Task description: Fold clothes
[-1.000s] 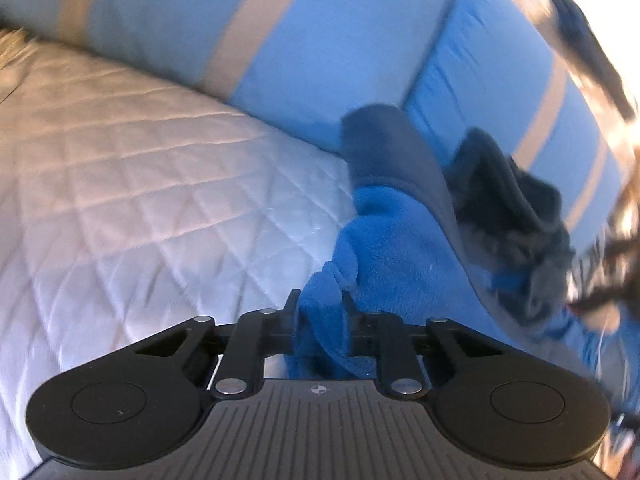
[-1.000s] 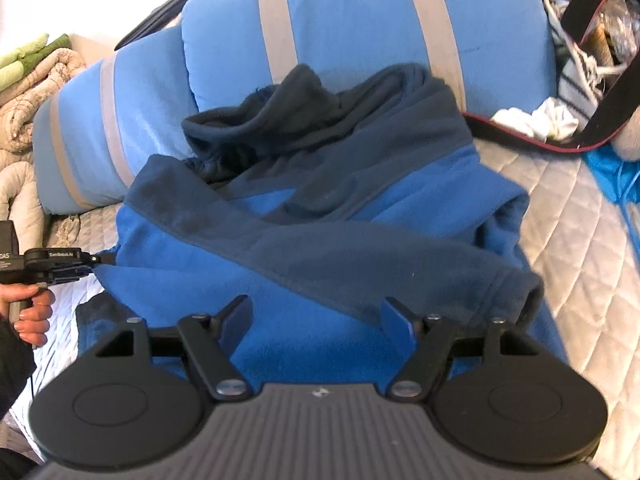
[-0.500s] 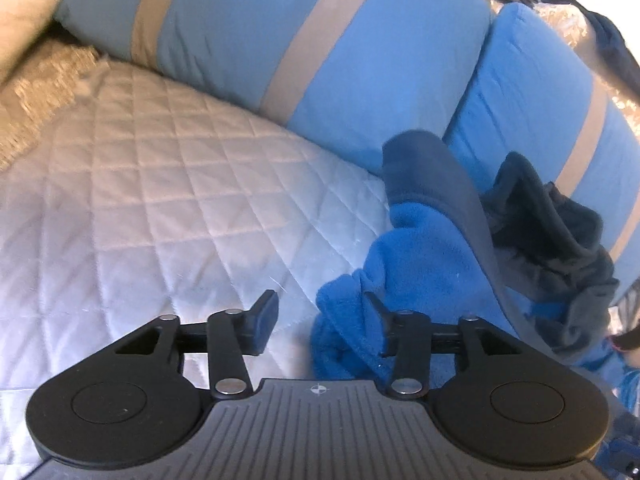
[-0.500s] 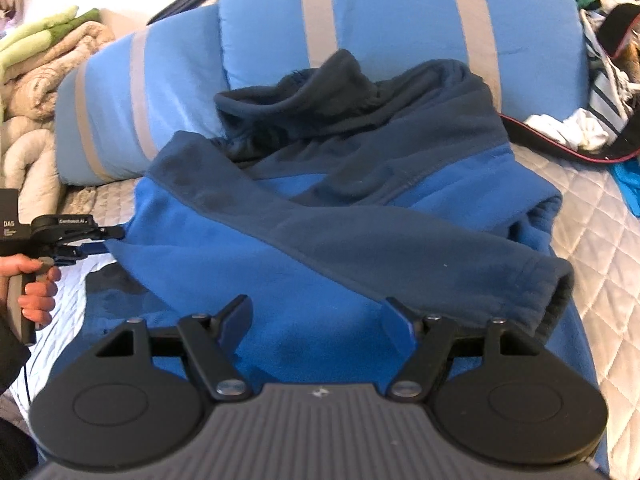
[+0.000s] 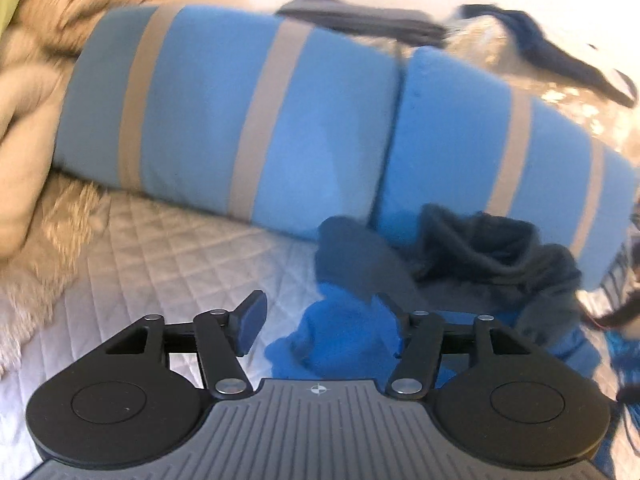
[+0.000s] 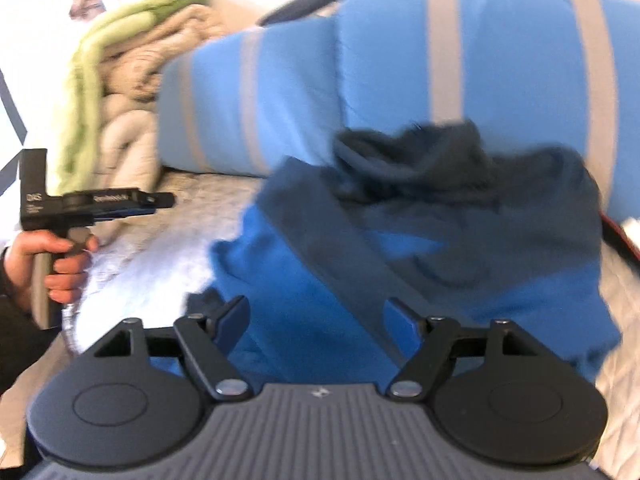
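Closest in, the left tool [image 5: 318, 314] and right tool [image 6: 316, 314] both gape wide and hold nothing. Just beyond their tips the blue fleece jacket [image 6: 320, 280] lies on the quilted bed [image 5: 160, 248], a dark sleeve [image 6: 340, 252] crossed over its body, its collar bunched against the striped pillows [image 5: 280, 120] at the head edge. By my reading it is partly folded: the bundle remains loose and rumpled, so tidying is left. Only the right view shows the hand [image 6: 60, 260] gripping the left tool's handle and the piled blankets [image 6: 120, 80] behind.
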